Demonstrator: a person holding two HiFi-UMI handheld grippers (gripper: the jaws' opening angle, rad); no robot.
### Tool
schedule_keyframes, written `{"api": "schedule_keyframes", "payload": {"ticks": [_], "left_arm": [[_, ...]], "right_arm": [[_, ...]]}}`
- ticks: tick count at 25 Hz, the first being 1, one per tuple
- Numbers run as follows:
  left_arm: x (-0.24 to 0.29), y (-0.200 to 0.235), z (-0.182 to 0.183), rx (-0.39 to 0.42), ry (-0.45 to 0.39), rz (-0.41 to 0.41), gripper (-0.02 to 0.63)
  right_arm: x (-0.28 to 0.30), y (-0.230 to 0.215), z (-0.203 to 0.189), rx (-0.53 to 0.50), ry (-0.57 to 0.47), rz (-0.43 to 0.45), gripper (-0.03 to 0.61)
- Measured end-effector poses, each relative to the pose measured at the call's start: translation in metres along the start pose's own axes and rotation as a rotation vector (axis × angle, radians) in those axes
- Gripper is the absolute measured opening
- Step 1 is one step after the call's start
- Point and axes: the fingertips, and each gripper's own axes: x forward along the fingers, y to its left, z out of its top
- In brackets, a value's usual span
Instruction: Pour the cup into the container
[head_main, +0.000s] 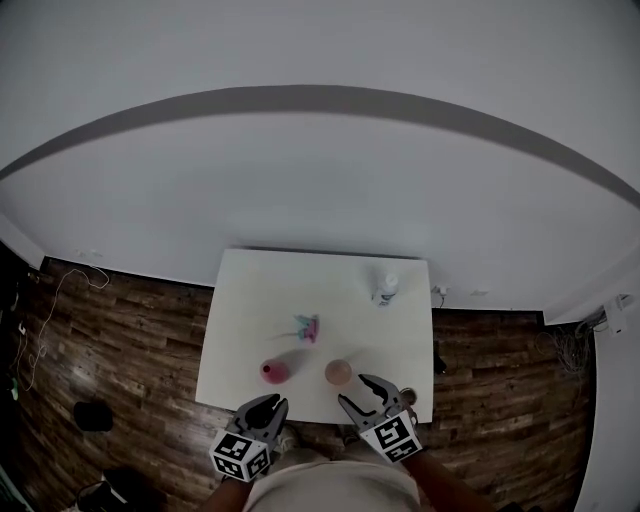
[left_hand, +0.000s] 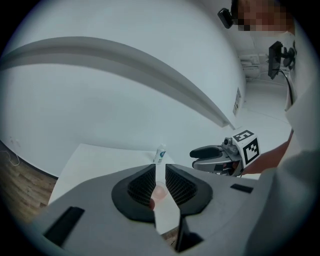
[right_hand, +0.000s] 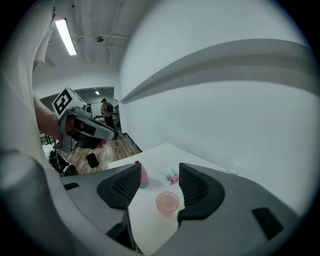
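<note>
A pale pink translucent cup (head_main: 338, 372) stands near the front edge of the white table (head_main: 250, 300). Left of it is a pink container (head_main: 275, 372) with a narrow top. My right gripper (head_main: 375, 393) hovers just in front of the cup, open and empty. In the right gripper view the cup (right_hand: 167, 202) sits low between the spread jaws of the right gripper (right_hand: 160, 172), untouched, with the container (right_hand: 143, 176) behind the left jaw. My left gripper (head_main: 263, 408) hangs in front of the container; in its own view the left gripper (left_hand: 160, 172) has only a narrow gap, holding nothing.
A small pink and blue toy (head_main: 307, 327) lies mid-table. A white bottle (head_main: 386, 289) stands at the back right, near the wall. Wooden floor (head_main: 120, 340) surrounds the table. A person stands far off in the room in the right gripper view.
</note>
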Motion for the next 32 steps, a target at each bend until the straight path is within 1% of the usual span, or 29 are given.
{"api": "schedule_keyframes", "payload": {"ticks": [4,9,20,29,32], "left_arm": [[0.006,-0.007,0.000,0.003,-0.011,0.054,0.048],[0.011,-0.010,-0.004,-0.011,-0.026,0.129,0.012],[0.025,-0.033,-0.026,-0.060,-0.035,0.235,0.011],[0.029,-0.041,-0.038,-0.068,-0.011,0.291,0.011],[0.028,-0.042,-0.041,-0.067,-0.001,0.301,0.011]], "right_arm": [[0.002,-0.002,-0.009,-0.020,0.002,0.064,0.237],[0.008,-0.007,-0.023,-0.057,0.021,0.135,0.249],[0.019,-0.017,-0.057,-0.131,0.065,0.253,0.261],[0.033,-0.021,-0.083,-0.166,0.098,0.311,0.275],[0.039,-0.021,-0.094,-0.177,0.113,0.317,0.300]]}}
